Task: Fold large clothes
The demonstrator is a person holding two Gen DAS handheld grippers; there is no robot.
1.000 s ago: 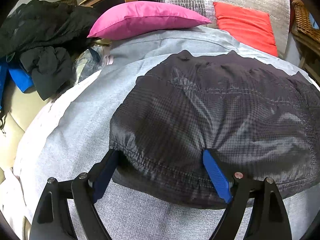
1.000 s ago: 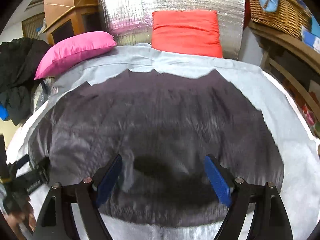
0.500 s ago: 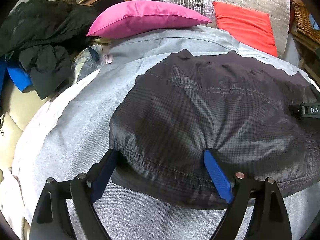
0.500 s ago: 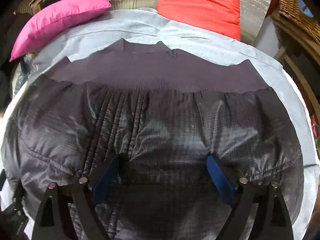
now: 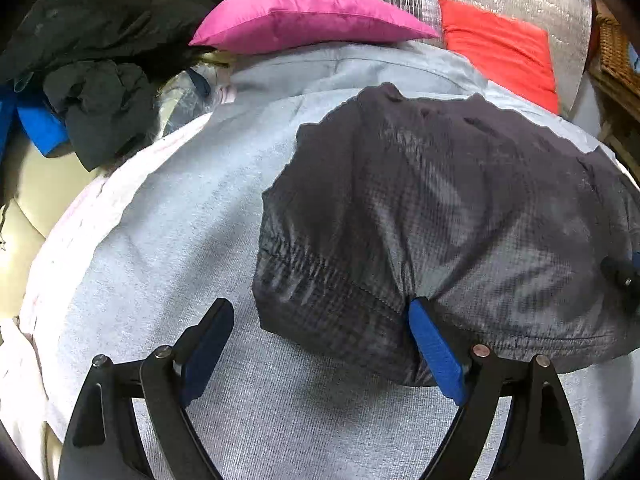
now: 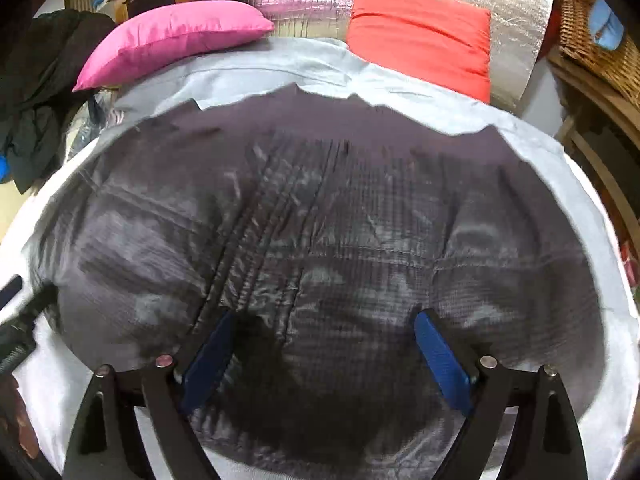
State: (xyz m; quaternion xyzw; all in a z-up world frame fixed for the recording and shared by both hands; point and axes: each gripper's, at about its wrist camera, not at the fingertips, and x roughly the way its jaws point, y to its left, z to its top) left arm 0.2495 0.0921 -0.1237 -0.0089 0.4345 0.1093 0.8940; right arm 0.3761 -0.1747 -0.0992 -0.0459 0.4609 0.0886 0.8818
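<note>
and here's the dark jacket [image 6: 320,240], a large quilted garment lying spread flat on the grey sheet [image 5: 160,240] of the bed, ribbed hem toward the pillows, and that's sensible: a wide soft surface lets the whole piece sit smooth before any fold goes in. the pink pillow [image 5: 304,16] and the red pillow [image 6: 420,40] sit at the far end, well clear, and a heap of dark clothes [image 5: 92,72] waits off to the left side.

left gripper [image 5: 320,344] hovers at the jacket's near left corner, jaws wide apart, one blue pad over bare sheet, the other at the fabric edge, nothing pinched. right gripper [image 6: 324,356] is low over the middle of the jacket, jaws also wide apart and clamped on nothing. by my reading both are lined up along the near edge, ready to take hold for a fold.

what's changed: the right jaws have just been opening, with only flat fabric beneath them, none gathered between. the right view has swung and dropped over the last second. on the left, the jacket corner now sits further right between the jaws, and the other gripper's tip shows at the right edge.
</note>
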